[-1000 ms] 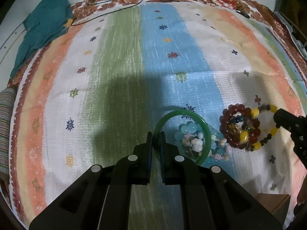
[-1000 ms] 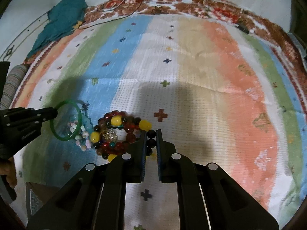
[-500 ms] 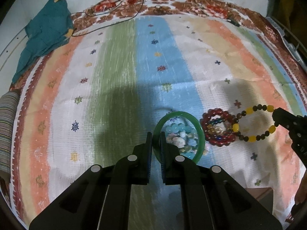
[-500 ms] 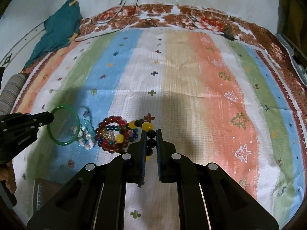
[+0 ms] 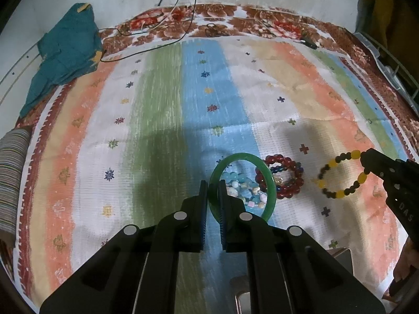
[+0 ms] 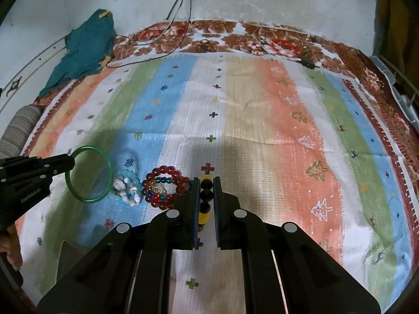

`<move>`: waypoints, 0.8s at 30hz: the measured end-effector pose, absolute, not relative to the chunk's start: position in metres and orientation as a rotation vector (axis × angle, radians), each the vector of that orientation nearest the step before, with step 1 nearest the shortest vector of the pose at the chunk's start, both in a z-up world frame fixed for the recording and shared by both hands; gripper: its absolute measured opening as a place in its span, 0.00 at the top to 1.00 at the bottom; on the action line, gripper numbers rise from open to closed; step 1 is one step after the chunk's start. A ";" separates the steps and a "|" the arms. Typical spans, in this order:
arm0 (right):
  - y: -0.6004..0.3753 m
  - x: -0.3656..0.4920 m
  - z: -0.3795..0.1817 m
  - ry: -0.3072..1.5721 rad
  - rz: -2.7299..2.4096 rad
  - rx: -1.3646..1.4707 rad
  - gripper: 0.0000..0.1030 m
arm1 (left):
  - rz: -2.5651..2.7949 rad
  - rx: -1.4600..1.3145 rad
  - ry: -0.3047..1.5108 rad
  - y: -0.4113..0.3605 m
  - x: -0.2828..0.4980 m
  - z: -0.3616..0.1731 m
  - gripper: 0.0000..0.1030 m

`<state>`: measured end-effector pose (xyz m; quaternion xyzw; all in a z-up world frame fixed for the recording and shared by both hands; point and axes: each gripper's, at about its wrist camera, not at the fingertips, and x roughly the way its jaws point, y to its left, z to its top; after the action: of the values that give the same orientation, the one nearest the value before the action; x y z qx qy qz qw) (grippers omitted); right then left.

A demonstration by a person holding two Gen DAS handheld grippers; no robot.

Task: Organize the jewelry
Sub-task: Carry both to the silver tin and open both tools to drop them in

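Two picked up: left gripper clamped the green glass bangle, right gripper pinched the yellow-and-black beaded bracelet; red bead bracelet and pale blue bead bracelet were left lower-centre on the striped cloth.

Home, prob. a bedroom: striped patterned bedsheet w/ floral border over a bed, teal garment crumpled at 10 o'clock, loose cables trailing down a stained plaster wall at 12, striped bolster at 9.

1. Bangle: solid translucent green.
2. Beaded bracelet: yellow and black.
3. Bead cluster: dark red, some blue.
4. Bedspread: striped orange, green, blue, white; brown floral border.
5. Cloth: teal.
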<state>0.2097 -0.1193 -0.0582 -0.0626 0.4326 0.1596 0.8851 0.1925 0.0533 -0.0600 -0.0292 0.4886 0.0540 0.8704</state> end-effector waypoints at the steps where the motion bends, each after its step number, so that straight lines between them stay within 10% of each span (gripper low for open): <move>1: -0.120 0.209 -0.057 0.898 0.333 -0.128 0.90 | 0.111 -0.058 1.019 0.052 0.191 -0.059 0.93; 24: -0.116 0.152 -0.012 0.782 0.393 -0.117 0.90 | 0.057 -0.098 0.934 0.034 0.144 -0.020 0.93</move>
<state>0.1521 -0.1156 -0.0123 -0.0565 0.3786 0.1903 0.9040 0.1442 0.0338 -0.0198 -0.0470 0.4499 0.0275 0.8914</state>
